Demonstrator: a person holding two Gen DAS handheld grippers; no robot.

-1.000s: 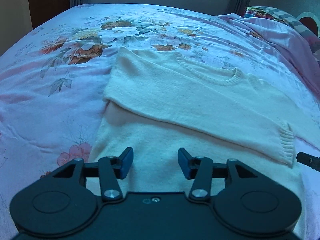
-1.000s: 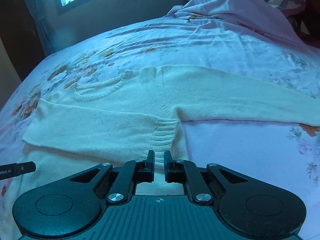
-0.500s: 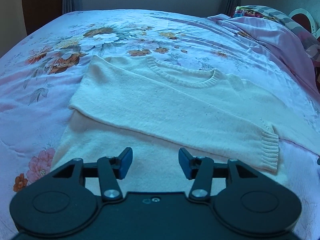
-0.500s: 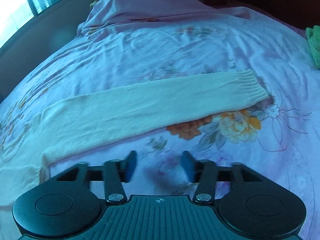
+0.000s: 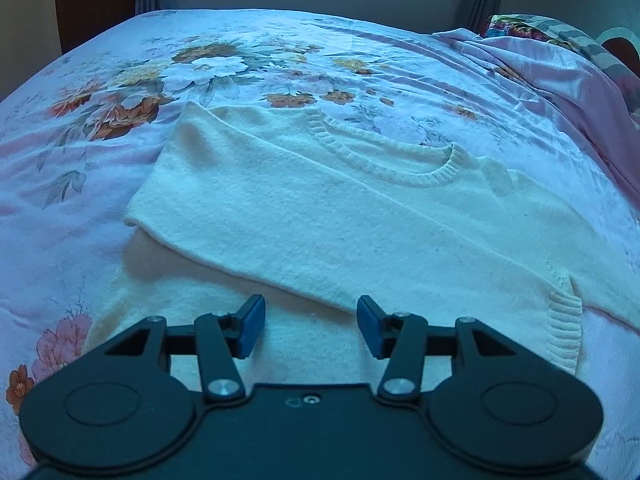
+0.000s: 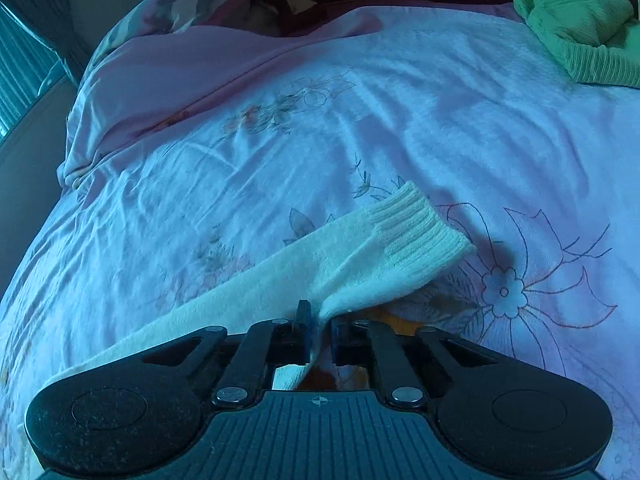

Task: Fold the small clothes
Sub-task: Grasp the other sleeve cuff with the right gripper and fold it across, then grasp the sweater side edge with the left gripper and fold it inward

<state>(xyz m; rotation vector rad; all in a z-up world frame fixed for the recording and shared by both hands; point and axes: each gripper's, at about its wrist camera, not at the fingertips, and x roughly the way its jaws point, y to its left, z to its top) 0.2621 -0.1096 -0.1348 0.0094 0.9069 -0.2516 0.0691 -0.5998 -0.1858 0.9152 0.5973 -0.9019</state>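
Nearest, the right tool (image 6: 320, 326) is closed on the free sleeve (image 6: 304, 276) a little short of its ribbed cuff (image 6: 416, 226), the cuff lifted slightly off the bed (image 6: 400, 92). The left tool (image 5: 310, 326) hovers open, holding nothing, above the body of the cream sweater (image 5: 340, 216). The knit looks soft, light and limp, likely to sag and stretch; pinching near cuffs or hem seems best. The sweater lies flat mid-bed, neckline (image 5: 384, 160) toward the far edge, one sleeve already folded across; the free sleeve's long axis runs sideways toward the green garment (image 6: 580, 20).
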